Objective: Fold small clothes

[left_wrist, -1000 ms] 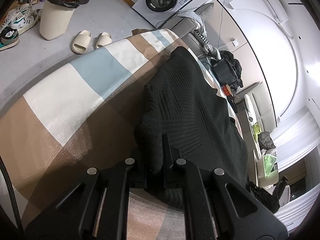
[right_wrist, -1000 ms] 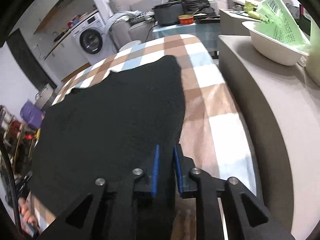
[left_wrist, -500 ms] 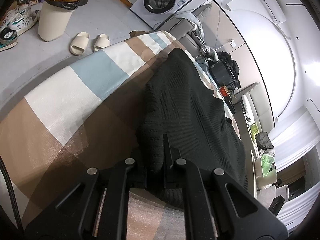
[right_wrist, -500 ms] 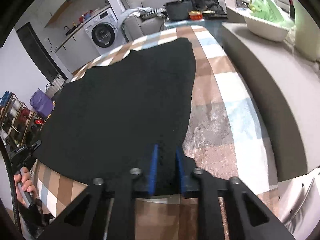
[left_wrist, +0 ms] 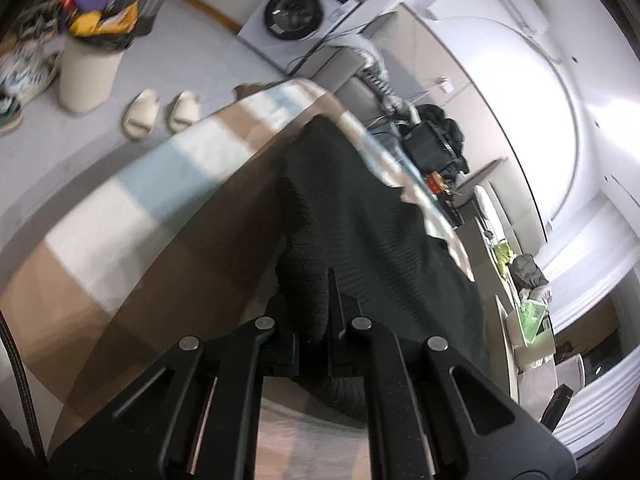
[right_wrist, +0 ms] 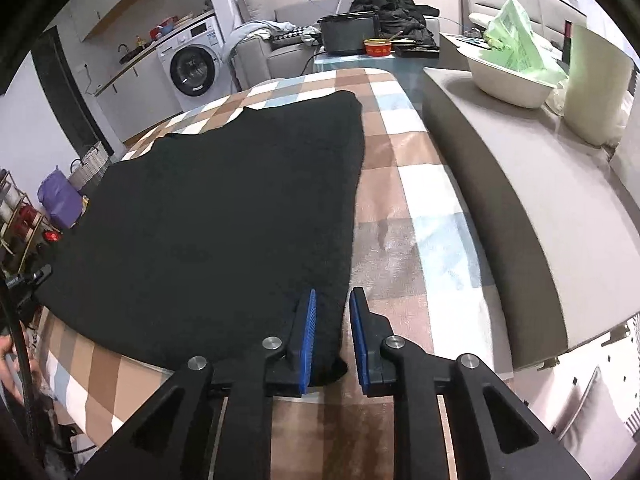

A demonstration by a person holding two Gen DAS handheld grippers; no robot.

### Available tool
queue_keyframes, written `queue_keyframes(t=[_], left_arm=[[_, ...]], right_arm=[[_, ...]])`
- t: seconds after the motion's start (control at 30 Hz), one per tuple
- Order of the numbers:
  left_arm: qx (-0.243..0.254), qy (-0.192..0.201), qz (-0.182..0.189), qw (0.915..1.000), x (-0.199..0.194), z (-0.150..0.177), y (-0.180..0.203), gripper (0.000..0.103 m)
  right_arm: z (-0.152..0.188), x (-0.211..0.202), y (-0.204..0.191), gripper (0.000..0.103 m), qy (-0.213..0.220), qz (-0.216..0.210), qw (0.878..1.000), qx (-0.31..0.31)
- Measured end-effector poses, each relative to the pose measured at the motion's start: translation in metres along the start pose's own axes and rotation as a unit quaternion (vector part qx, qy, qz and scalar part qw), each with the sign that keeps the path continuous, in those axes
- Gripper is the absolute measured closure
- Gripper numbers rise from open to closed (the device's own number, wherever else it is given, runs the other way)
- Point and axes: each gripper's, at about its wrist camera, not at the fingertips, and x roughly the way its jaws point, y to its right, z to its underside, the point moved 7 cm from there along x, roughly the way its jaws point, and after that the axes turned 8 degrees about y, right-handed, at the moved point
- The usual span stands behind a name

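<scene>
The left gripper [left_wrist: 314, 312] is clamped on a bunched near corner of a black knit garment [left_wrist: 360, 216], lifting it off the surface. The right gripper [right_wrist: 331, 330] has its blue-padded fingers [right_wrist: 307, 332] parted around the garment's near right corner; the gap suggests no grip, though contact is hard to judge. The garment lies spread flat across a checked cloth [right_wrist: 404, 184] of brown, white and pale blue covering the table. To the right runs a grey sofa [right_wrist: 520, 184] bearing a white basin [right_wrist: 508, 80] with a green bag. Far left stands a washing machine [right_wrist: 192, 68]. On the floor sit slippers [left_wrist: 160, 112] near a bin [left_wrist: 88, 72].
</scene>
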Motion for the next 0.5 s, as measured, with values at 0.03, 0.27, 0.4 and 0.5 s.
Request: queue_keyframes(t=[0.03,0.27,0.4,0.5], left_arm=[[0.011,0.006,0.009,0.9999,-0.002,-0.004,0.012,0.098],[0.095,0.018,0.084,0.9918,0.005,-0.017,0.117,0.099],[0.169,-0.023,0.149,0.9741,0.027,0.019,0.208,0.099],[0.211,-0.088,0.179,0.9569,0.049,0.074,0.254,0.099]], right_arm=[[-0.001,-0.001,-0.001,0.085,0.002,-0.002,1.0,-0.001],[-0.006,-0.004,-0.004,0.083,0.016,-0.016,1.0,0.009],[-0.007,-0.004,0.0,0.083,0.015,-0.015,1.0,0.017],[-0.009,-0.007,0.005,0.081,0.022,-0.013,0.999,0.022]])
